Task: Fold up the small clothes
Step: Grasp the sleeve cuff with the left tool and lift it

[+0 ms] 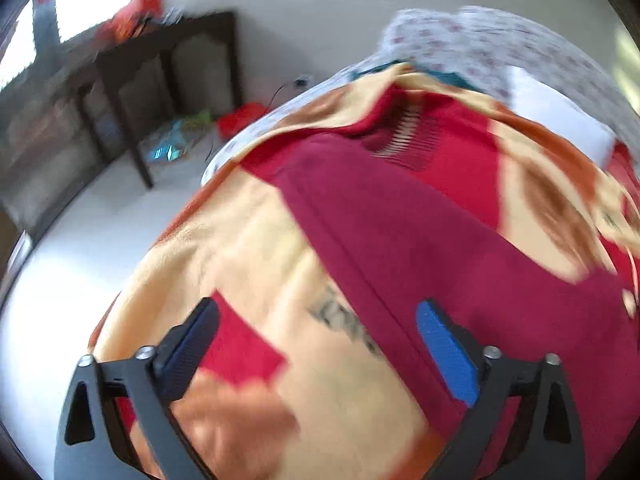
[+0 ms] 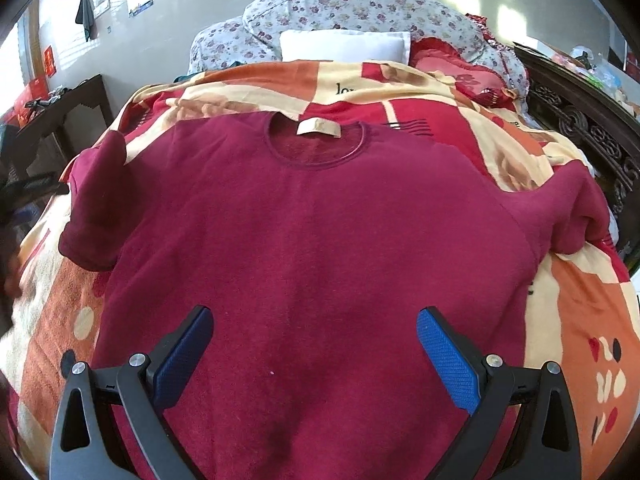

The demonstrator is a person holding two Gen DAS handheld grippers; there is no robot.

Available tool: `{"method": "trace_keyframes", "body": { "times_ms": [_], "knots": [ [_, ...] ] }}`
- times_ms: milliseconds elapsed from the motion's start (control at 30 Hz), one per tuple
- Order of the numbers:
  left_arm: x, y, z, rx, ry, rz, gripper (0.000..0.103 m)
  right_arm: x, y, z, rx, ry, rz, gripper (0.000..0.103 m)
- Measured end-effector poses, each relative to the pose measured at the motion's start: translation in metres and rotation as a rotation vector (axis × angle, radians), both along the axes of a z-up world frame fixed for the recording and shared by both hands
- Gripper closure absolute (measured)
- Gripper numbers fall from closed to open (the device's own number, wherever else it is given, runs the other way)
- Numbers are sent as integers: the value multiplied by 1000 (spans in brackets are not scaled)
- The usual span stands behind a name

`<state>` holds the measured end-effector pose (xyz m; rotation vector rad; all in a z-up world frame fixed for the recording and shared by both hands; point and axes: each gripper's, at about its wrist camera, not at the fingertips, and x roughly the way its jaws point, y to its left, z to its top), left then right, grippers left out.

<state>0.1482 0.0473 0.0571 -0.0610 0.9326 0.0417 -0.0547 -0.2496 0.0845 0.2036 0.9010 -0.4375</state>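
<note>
Right wrist view: a dark red shirt (image 2: pixel 312 216) is laid flat on a blanket (image 2: pixel 580 300) on the bed. It looks soft, light and floppy. It is best pinched at a sleeve or hem. Both hand-held grippers, right (image 2: pixel 314 356) and left (image 1: pixel 318 348), are held apart, empty.

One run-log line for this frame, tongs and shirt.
left tongs: open, empty | right tongs: open, empty | maroon shirt: flat, unfolded, on blanket
</note>
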Motion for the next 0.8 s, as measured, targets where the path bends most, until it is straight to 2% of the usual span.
{"method": "trace_keyframes", "body": {
  "times_ms": [33, 100, 133, 267, 333, 400, 467, 500, 533, 700, 800],
  "knots": [
    [13, 7, -4, -30, 23, 20, 20, 1, 1, -1, 1, 5, 6, 0],
    [38, 24, -15, -104, 57, 69, 29, 2, 1, -3, 2, 9, 14, 0],
    [43, 27, -17, -116, 64, 88, 34, 3, 2, -4, 5, 10, 17, 0],
    [66, 41, -27, -206, 60, 151, 40, 5, 1, -7, 17, 12, 22, 0],
    [74, 41, -32, -246, 73, 150, 49, 7, 2, -10, 24, 16, 26, 0],
    [82, 41, -34, -260, 74, 153, 52, 9, 3, -13, 27, 25, 32, 0],
    [85, 36, -33, -266, 57, 132, 68, 11, 4, -16, 35, 37, 44, 0],
    [87, 35, -33, -310, 56, 92, 87, 11, 4, -17, 38, 38, 46, 0],
    [88, 36, -32, -332, 56, 83, 91, 11, 5, -17, 41, 39, 48, 0],
    [80, 48, -18, -414, 19, 59, 95, 9, 8, -15, 41, 28, 62, 0],
    [61, 56, 3, -445, -12, 26, 95, 7, 10, -12, 45, 19, 64, 0]
  ]
}}
